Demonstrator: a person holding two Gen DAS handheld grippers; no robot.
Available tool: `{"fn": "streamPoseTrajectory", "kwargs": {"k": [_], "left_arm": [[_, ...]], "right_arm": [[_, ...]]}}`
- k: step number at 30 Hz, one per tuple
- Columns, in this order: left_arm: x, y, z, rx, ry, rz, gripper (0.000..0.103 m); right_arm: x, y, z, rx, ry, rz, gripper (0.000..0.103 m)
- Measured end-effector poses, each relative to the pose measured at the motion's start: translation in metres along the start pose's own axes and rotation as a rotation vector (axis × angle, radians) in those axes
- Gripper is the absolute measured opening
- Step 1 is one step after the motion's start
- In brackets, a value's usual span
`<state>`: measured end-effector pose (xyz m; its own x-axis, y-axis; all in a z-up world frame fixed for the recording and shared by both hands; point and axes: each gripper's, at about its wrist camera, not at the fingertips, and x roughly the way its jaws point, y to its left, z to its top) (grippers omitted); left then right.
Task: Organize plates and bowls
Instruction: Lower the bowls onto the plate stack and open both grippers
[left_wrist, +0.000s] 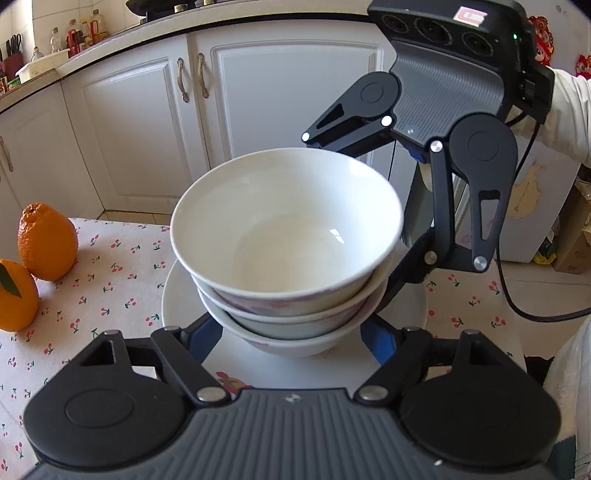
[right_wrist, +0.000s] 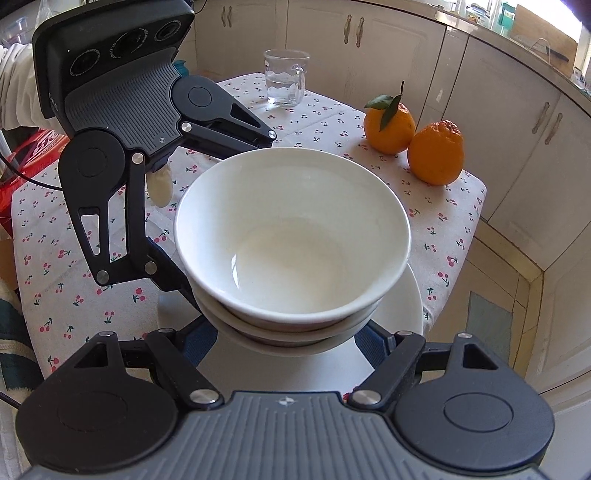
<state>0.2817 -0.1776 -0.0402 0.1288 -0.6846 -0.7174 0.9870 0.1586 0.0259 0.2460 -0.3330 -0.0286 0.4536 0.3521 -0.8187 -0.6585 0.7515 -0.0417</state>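
At counter centre, we flank nested white ceramic bowls (left_wrist: 286, 240) on white plate (left_wrist: 177, 306): left gripper (left_wrist: 291, 332) at 6 o'clock, right gripper (right_wrist: 291, 332) opposite, jaws wide, steadying stack.

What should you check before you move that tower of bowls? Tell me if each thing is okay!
1. Bowls nested straight: not ok. The top bowl sits tilted and off-centre on the two bowls below it.
2. Stack standing on the plate: ok.
3. Left gripper around the stack: ok, its fingers flank the bottom bowl.
4. Right gripper around the stack: ok, it flanks it from the opposite side.
5. Fingers actually gripping: cannot tell, the bowls hide the fingertips.
6. Nearby things apart from the stack: ok, the oranges and the glass mug stand apart from it on the tablecloth.
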Motion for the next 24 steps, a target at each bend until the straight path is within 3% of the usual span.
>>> {"fn": "streamPoseTrajectory", "kwargs": {"k": [5, 9, 12, 19, 24], "left_arm": [[-0.002, -0.005, -0.001, 0.016, -0.003, 0.031, 0.082], [-0.008, -0.007, -0.002, 0.004, -0.024, 0.071, 0.095], [-0.018, -0.011, -0.005, -0.02, -0.04, 0.095, 0.096], [-0.056, -0.043, -0.018, -0.059, -0.107, 0.275, 0.101], [-0.089, -0.083, -0.026, -0.152, -0.212, 0.482, 0.103]], "right_arm": [[0.001, -0.001, -0.001, 0.007, -0.008, -0.003, 0.085], [0.001, 0.001, -0.002, 0.02, -0.01, -0.011, 0.088], [-0.001, 0.005, -0.003, 0.029, -0.016, -0.021, 0.092], [-0.025, 0.025, -0.004, 0.075, -0.049, -0.109, 0.101], [-0.049, 0.053, -0.007, 0.171, -0.08, -0.233, 0.103]]}}
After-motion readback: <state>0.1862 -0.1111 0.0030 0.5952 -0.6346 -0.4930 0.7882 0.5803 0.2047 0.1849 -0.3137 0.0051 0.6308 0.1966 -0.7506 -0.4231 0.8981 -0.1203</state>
